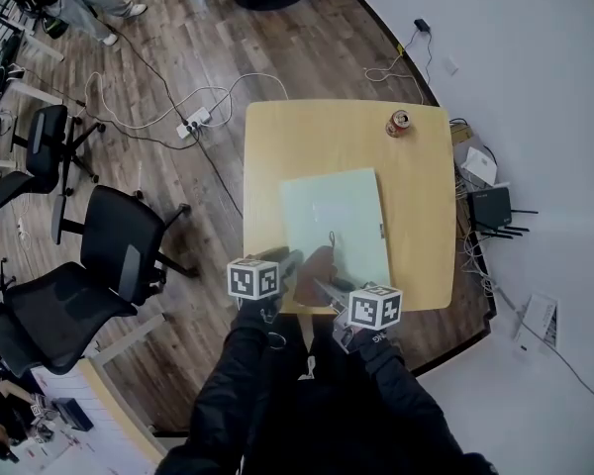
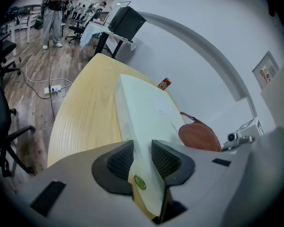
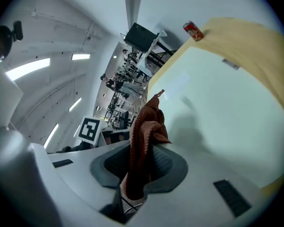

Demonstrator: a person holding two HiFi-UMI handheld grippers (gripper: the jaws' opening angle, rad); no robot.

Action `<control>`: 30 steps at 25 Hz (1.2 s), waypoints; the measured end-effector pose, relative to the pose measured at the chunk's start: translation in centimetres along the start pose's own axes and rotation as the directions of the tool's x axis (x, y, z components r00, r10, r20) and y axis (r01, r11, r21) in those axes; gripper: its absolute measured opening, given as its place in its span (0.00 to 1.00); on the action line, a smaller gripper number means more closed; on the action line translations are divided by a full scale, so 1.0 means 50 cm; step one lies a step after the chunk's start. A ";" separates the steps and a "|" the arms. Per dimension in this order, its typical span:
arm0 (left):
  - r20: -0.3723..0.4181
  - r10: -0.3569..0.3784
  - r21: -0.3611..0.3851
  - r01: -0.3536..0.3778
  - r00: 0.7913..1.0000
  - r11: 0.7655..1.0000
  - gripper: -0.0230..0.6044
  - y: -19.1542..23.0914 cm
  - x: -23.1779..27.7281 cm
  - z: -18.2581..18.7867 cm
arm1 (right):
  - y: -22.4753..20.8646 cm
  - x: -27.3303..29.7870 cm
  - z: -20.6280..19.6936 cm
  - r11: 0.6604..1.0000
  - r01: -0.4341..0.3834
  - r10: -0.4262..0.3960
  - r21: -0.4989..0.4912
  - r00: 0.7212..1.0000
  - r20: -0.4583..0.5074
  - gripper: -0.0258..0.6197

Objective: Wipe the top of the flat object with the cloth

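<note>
2 printed items are seen, and neither can be read: white lettering on the red can point(image 1: 399, 124) at the far right corner of the table point(image 1: 416, 196), and a small grey label point(image 3: 231, 64) on the flat board point(image 1: 335, 221). Both are too small to be made out. 1 round green sticker point(image 2: 139, 182) is fixed at the board's near edge. The board is pale green, thin, rectangular and smooth, and is laid along the table's middle. Its near edge is clamped between the pads of the left gripper point(image 2: 143, 157). The rust-brown knitted cloth point(image 3: 146, 126) is pinched in the right gripper point(image 3: 142, 162), bunched and held over the board's near end. Whether it touches the surface cannot be told.
</note>
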State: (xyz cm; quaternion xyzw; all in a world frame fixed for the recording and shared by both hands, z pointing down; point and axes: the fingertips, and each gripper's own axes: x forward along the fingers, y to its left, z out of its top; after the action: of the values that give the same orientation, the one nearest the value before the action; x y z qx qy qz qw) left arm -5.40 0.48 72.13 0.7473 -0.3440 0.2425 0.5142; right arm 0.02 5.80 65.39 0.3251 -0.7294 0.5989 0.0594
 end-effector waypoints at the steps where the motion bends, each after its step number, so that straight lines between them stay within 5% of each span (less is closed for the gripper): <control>1: 0.000 0.000 0.000 0.000 1.000 1.000 0.25 0.000 0.000 0.000 | 0.003 0.014 -0.017 1.000 -0.001 0.001 -0.004 1.000 -0.022 0.19; 9: -0.002 -0.001 -0.002 0.001 1.000 1.000 0.25 0.000 0.002 0.001 | -0.029 0.044 -0.094 0.999 0.038 -0.040 -0.019 0.991 -0.127 0.19; 30: 0.001 0.032 0.006 -0.032 0.999 0.999 0.25 0.001 -0.002 0.000 | -0.188 -0.178 -0.004 0.978 0.202 -0.203 -0.046 0.979 -0.027 0.19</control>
State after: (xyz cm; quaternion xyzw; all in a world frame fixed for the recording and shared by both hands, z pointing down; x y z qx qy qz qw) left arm -5.50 0.50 72.09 0.7433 -0.3553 0.2515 0.5079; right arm 12.06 8.91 69.05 0.3870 -0.7043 0.5788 0.1386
